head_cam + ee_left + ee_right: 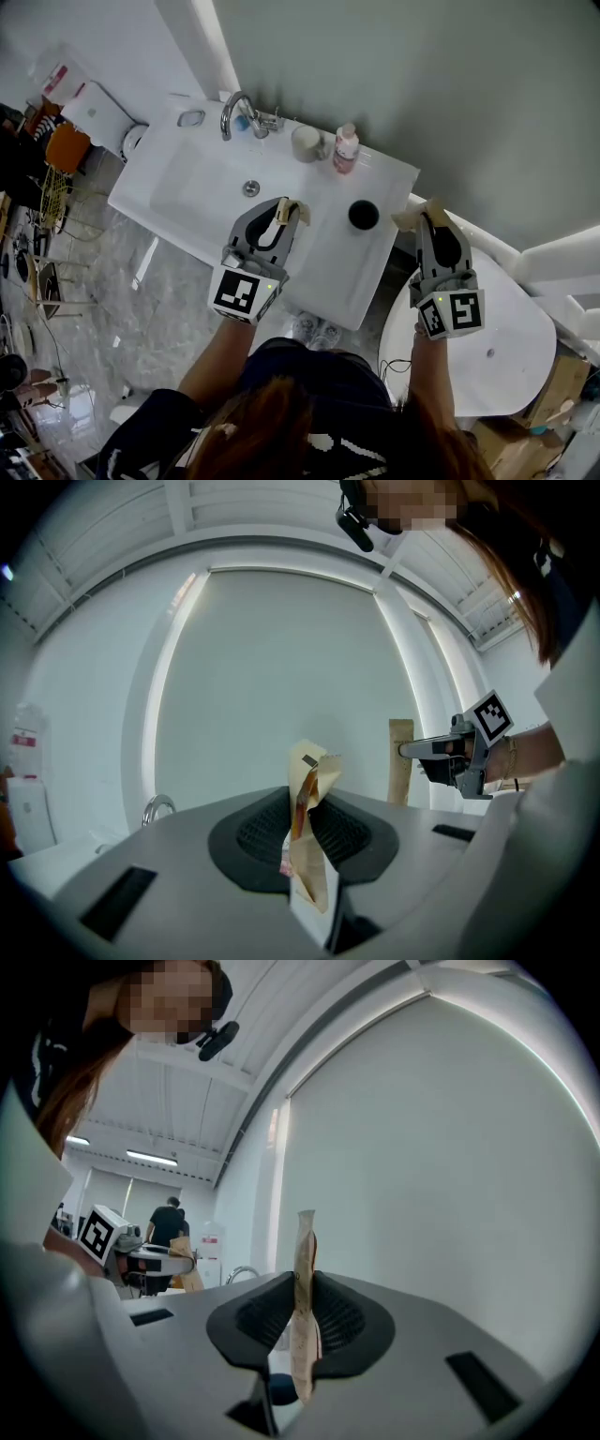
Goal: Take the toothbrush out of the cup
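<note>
Both pairs of jaws are closed, tan taped pads pressed together with nothing between them. The left gripper (309,771) view shows its pads crumpled where they meet. The right gripper (305,1241) view shows its own lying straighter.

Only the head view takes in the counter (375,183). From the left it shows the sink (202,202) with the faucet (236,111) at its back. Then come the cup (306,142) and a pink bottle (346,148) just beside it, both near the wall. Nearer the front is a black round thing (364,215). The toothbrush cannot be made out in any view.

From above, the left gripper hangs over the right part of the sink, well apart from the cup. The right gripper is just past the counter's right edge, near the black thing.

Each gripper view catches what the head view cannot: the other gripper from the side, held level. The left one's view has the right gripper at its right edge. The right one's view has the left gripper at its left, with a person (169,1222) standing far behind. Both show the faucet's arch over their own housings.
</note>
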`<act>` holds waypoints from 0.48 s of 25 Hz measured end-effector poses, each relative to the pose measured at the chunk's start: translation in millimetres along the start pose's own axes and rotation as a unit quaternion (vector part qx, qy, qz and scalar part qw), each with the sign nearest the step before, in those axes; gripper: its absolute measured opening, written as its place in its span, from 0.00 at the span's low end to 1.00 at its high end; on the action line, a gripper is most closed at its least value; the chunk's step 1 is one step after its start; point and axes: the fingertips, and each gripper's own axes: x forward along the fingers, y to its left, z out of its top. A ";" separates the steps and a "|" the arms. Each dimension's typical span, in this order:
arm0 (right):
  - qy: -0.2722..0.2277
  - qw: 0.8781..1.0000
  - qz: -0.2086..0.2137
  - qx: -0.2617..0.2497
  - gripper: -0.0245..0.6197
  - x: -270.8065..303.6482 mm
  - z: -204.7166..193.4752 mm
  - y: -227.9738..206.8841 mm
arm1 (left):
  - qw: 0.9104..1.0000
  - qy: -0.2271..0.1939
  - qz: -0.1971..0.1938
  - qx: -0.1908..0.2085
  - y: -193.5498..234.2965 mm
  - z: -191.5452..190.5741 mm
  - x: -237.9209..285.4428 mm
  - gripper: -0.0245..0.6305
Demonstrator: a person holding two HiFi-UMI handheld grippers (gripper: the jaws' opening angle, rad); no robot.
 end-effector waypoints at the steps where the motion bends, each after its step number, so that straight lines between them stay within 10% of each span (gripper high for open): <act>1: 0.002 1.000 -0.009 -0.003 0.15 -5.5 -1.0 0.7 | 1.000 -0.001 -0.002 0.001 -0.7 2.2 -1.3 0.15; 12: 0.017 0.995 -0.090 -0.031 0.14 -45.7 -8.4 3.3 | 1.000 -0.008 -0.011 0.006 -2.6 9.8 -24.1 0.15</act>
